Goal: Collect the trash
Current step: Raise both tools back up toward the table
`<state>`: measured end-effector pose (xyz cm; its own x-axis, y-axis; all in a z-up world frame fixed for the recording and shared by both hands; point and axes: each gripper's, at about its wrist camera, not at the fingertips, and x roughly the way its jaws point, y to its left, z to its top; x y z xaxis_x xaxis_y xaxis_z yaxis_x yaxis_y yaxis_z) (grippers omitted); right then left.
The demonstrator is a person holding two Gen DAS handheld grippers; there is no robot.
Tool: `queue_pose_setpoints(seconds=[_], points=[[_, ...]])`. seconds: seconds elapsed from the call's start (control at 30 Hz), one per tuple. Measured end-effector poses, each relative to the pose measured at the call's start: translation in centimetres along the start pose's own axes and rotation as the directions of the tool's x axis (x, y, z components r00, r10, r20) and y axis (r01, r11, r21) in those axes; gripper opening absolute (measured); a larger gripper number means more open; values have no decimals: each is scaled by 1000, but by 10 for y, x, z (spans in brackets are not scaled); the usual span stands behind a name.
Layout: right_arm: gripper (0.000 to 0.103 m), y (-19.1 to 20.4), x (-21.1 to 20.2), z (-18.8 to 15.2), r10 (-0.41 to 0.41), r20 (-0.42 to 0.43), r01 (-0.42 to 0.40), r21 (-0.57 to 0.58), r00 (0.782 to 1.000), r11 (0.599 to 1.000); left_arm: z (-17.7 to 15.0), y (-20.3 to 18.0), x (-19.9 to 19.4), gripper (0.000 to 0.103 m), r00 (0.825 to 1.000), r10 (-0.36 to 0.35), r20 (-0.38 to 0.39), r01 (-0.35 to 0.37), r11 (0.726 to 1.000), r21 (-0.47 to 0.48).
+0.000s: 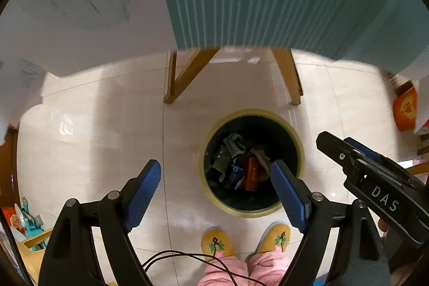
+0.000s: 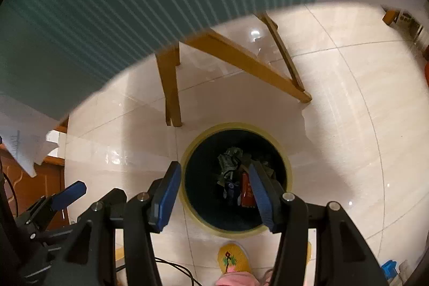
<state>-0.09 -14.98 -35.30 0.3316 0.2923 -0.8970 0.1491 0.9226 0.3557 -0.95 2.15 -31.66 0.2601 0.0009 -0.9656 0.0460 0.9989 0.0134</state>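
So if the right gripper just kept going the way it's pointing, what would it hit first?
Probably the trash in the bin. The right gripper is open and empty, aimed down into the bin's mouth, so the crumpled wrappers inside look first in line, though depth is hard to judge.

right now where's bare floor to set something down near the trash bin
Open tile lies left of the trash bin, out to the wooden cabinet, and right of it. Tighter behind, by the table legs, and in front, at the yellow slippers.

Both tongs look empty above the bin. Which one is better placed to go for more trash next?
Hard to choose: left tongs and right tongs both hang open and empty over the bin. No loose trash shows on the floor.
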Motion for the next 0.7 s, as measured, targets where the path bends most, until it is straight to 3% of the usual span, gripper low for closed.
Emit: queue_pose_setpoints(seconds=[0.37,0.5,0.7], points=[[53,23,-114,3,-40,67,43,-45,997,998,18,2,-127,83,994,-44,105,46,999,-11],[53,36,-161,6,-56,89,63,-75,994,995,28,1,-175,102,987,-76,142,75,997,9],[53,64,-236,14,-51,153,67,-97,987,993,41,4,-250,102,971,-110,215,103,994,44]])
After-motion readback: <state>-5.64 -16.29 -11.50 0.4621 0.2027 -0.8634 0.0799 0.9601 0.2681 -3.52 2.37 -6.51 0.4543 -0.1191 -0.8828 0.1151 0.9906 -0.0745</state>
